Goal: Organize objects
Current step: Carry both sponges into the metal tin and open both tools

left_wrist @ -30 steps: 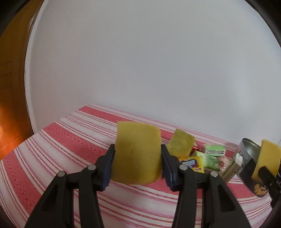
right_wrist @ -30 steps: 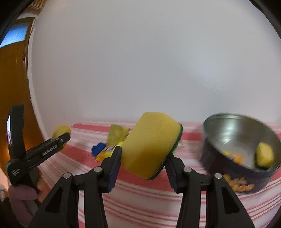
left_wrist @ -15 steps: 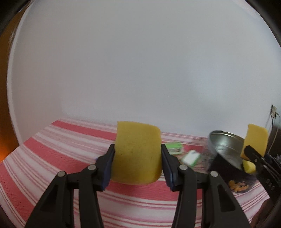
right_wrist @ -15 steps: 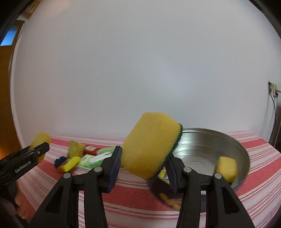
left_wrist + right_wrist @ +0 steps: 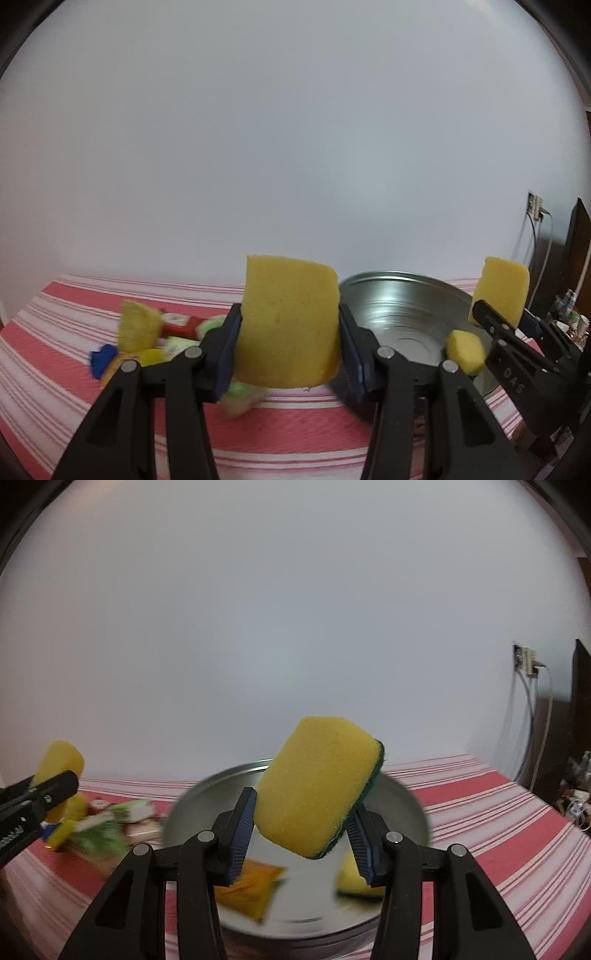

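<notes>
Two sponge-clamping hand-held grippers; right one point(image 5: 496, 325) reads "DAS".

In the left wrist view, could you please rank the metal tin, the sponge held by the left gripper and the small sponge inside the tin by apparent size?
1. metal tin, partly hidden
2. held sponge, nearest the camera, so enlarged
3. small sponge

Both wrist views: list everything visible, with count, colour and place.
Round metal tin: one, silver inside, on the striped cloth.
Plain yellow sponge: one, clamped in the left tool.
Yellow sponge with green scrub backing: one, clamped in the right tool above the tin.
Small yellow sponge: one, inside the tin.
Orange packet: one, blurred, inside the tin.
Loose packets and sponge pile: several, green, yellow, blue, left of the tin.
Red-and-white striped cloth: one, covering the table.
Left tool: shut.
Right tool: shut.
</notes>
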A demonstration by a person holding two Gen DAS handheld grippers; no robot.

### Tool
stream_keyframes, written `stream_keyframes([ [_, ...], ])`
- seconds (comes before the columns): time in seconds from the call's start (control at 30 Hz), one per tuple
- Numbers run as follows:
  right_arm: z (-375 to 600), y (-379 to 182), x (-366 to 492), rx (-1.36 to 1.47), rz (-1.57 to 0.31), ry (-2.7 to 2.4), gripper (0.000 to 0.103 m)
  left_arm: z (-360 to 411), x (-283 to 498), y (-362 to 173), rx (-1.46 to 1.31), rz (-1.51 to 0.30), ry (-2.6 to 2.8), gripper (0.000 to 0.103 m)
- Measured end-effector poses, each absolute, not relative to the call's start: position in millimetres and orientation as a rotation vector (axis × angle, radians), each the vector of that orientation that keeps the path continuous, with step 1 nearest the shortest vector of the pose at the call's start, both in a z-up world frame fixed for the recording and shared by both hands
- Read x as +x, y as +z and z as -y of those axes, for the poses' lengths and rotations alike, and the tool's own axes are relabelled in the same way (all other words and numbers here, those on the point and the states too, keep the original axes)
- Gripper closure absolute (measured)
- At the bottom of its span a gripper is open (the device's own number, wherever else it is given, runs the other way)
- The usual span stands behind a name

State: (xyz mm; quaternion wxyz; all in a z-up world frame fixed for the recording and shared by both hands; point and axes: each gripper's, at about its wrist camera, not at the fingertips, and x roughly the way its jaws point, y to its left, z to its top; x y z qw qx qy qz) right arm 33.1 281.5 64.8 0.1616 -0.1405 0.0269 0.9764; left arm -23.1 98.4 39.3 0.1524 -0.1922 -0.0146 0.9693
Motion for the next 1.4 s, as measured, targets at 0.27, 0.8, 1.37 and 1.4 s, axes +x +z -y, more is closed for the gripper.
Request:
stream_keyframes([
  [0.27, -311.3, 61.7, 21.4, -0.439, -0.050, 2.733, 0.053, -152.7, -33.2, 29.9, -0.594, 0.008, 2.711, 0.054],
  [0.8, -316.0, 50.2, 1.4, -0.586, -0.056, 2.711, 0.053, -204.5, -57.3, 8.1, -0.749, -0.110, 2.672, 0.054],
  [1.37, -286.5, 53.8, 5.7, -0.588, -0.049, 2.739, 0.044, -227.1, -63.3, 6.4, -0.752, -0.149, 2.726, 0.028],
  [1.4, -285.4, 54.5, 7.9, -0.578, -0.051, 2.728, 0.038, -226.4, -60.7, 8.9, -0.737, -0.143, 2.749, 0.023],
])
